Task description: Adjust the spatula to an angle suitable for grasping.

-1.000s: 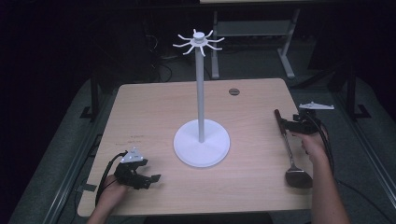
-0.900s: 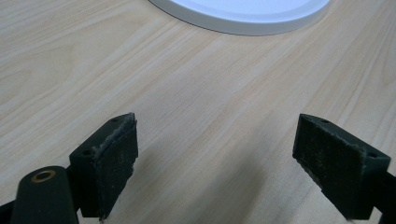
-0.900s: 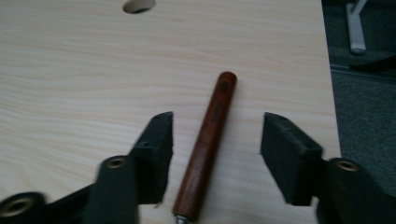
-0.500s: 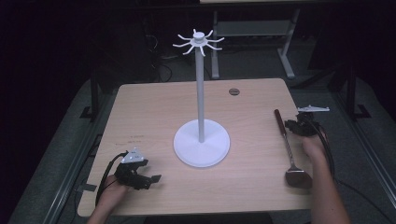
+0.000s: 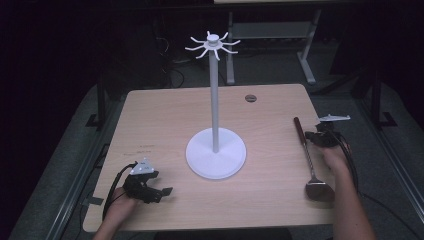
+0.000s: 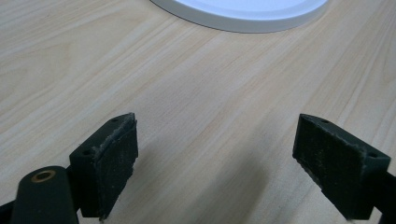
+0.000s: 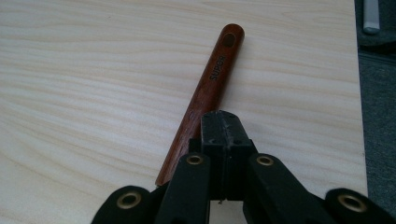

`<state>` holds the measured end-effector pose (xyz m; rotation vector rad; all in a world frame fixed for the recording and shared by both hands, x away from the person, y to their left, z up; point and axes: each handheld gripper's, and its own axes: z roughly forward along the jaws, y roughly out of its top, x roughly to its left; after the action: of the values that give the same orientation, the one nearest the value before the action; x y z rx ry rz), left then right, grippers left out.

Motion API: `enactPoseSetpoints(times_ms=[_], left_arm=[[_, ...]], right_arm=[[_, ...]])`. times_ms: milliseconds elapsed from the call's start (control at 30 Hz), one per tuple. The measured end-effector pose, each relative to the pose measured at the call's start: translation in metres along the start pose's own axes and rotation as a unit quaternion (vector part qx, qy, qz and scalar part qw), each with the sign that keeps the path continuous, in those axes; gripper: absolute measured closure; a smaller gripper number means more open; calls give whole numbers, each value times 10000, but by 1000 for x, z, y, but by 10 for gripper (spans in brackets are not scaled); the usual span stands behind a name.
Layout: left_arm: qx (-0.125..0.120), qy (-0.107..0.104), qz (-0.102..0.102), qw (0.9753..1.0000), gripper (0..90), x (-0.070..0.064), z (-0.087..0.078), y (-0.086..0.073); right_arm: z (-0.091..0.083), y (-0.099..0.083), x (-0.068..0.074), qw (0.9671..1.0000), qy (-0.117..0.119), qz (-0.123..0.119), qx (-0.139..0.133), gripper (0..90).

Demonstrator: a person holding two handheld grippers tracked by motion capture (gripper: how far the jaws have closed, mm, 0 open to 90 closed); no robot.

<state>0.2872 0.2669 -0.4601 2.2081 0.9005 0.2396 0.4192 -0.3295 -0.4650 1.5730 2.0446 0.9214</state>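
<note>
The wooden table point(image 5: 165, 115) carries a white hook stand point(image 5: 215, 150) at its centre. At 3 o'clock lies a wood-handled ladle point(image 5: 309, 160); the right claw point(image 7: 223, 133), jaws pressed together, sits over its handle. At 7 o'clock, the left claw point(image 5: 160, 192) gapes wide, empty.

"SUPOR" printed lengthwise on wooden handle point(image 7: 205, 98), last letters slightly blurred

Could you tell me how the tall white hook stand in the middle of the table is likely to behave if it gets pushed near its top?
The tall white hook stand probably tips rather than slides: its thin pole is tall against its round base. That broad, flat base should resist light nudges. Its thin hooks look easy to bend or snap.
</note>
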Motion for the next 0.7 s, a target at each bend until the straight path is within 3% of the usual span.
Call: enactPoseSetpoints(times_ms=[700], left_arm=[[14, 3, 3, 10000, 138, 0, 0, 0]], right_arm=[[1, 1, 6, 9996, 207, -170, 93, 898]])
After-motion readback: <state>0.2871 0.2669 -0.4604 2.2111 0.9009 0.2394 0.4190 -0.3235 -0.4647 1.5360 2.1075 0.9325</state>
